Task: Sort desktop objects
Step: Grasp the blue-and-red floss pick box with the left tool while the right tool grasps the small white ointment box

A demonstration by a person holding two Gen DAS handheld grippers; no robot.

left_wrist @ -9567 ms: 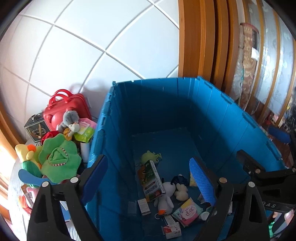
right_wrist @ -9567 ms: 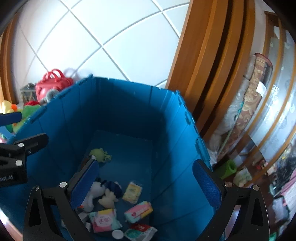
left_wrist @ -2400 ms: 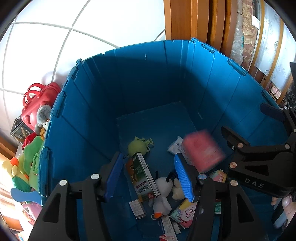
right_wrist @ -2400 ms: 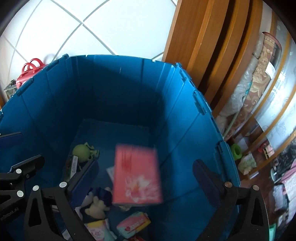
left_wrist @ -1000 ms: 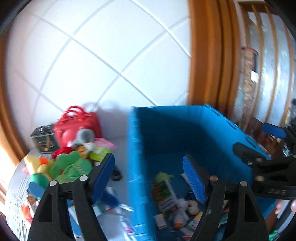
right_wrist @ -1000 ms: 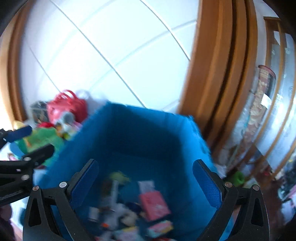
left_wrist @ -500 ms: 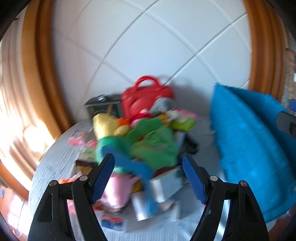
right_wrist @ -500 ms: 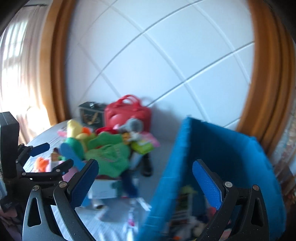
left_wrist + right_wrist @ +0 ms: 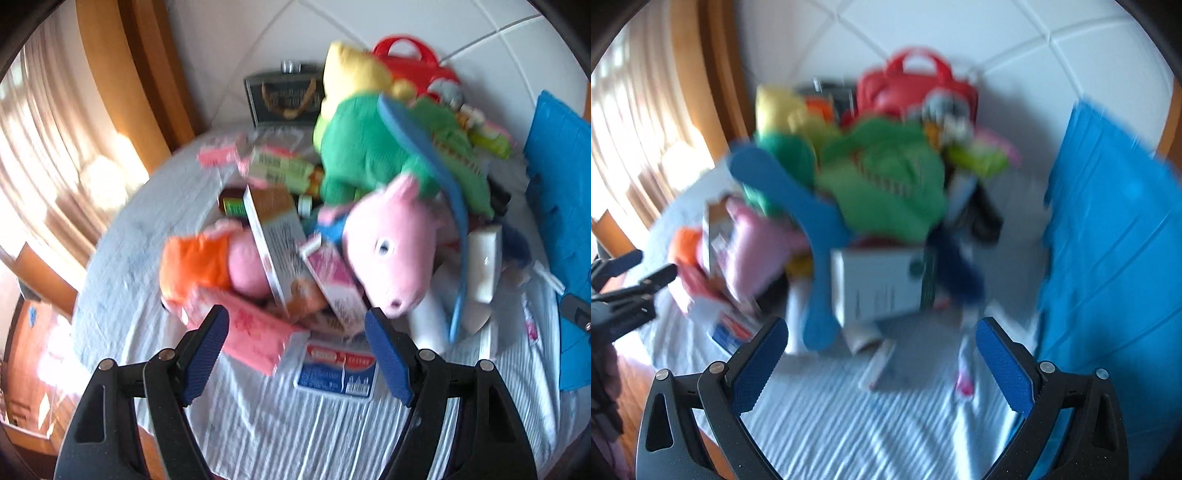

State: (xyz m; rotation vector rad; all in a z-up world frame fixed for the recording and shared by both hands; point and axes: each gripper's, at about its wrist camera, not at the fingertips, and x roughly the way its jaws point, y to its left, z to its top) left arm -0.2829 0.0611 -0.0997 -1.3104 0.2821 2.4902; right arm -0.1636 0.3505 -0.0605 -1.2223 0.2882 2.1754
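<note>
A heap of objects lies on a table with a white cloth (image 9: 295,424). In the left wrist view I see a pink pig plush (image 9: 395,251), a green plush (image 9: 373,147), a pink tissue pack (image 9: 255,332), a blue-labelled flat pack (image 9: 338,369), boxes (image 9: 273,243) and an orange-dressed plush (image 9: 195,262). My left gripper (image 9: 295,347) is open and empty just above the tissue pack. My right gripper (image 9: 881,365) is open and empty in front of a white box (image 9: 879,288). The blue bin (image 9: 1108,258) stands at the right.
A red bag (image 9: 916,88) and a dark tin (image 9: 284,96) stand at the back by the white wall. A blue paddle-shaped piece (image 9: 432,177) lies across the heap. Small items (image 9: 964,380) lie on the cloth near the bin. The table edge is at the left.
Both grippers have swung left from over the blue bin to the heap on the table and come closer to it. Earlier the right gripper dropped a pink pack into the bin.
</note>
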